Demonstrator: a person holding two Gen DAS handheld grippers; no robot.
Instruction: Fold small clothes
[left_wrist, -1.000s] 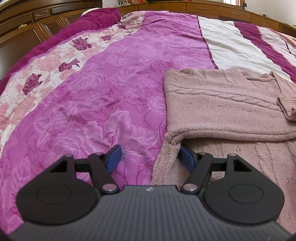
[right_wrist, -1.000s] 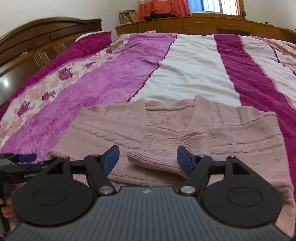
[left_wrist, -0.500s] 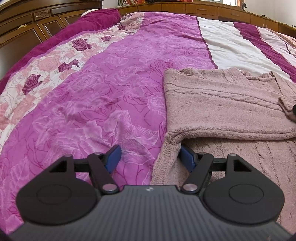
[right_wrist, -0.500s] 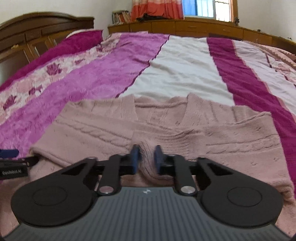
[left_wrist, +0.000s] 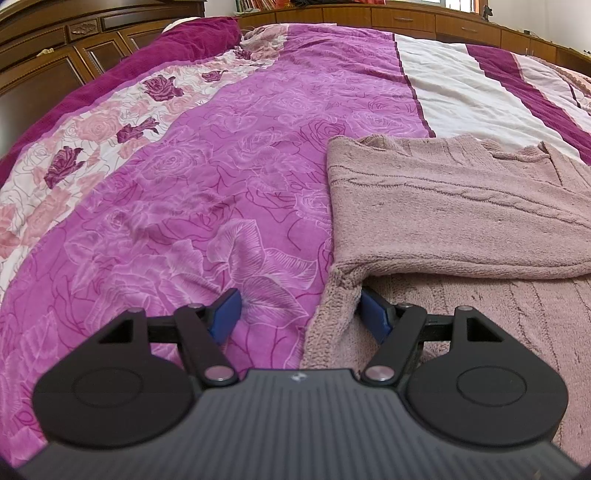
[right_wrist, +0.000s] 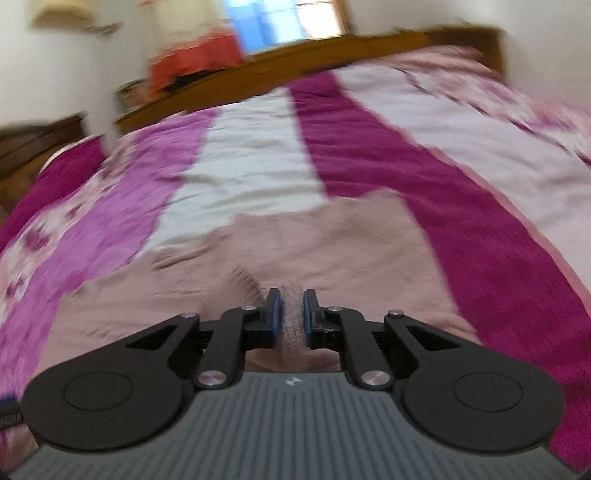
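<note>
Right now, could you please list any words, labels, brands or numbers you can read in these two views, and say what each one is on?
No readable words or numbers in either view.
Left gripper: a small pale emblem on its body, a mark, not letters.
Right gripper: the same emblem.
Pink sweater and bedspread: rose patterns only, no text.

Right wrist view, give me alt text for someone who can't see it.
The right gripper is shut on a fold of a dusty-pink knit sweater lying on a bed with a magenta, white and floral striped bedspread. The image is motion-blurred.
</note>
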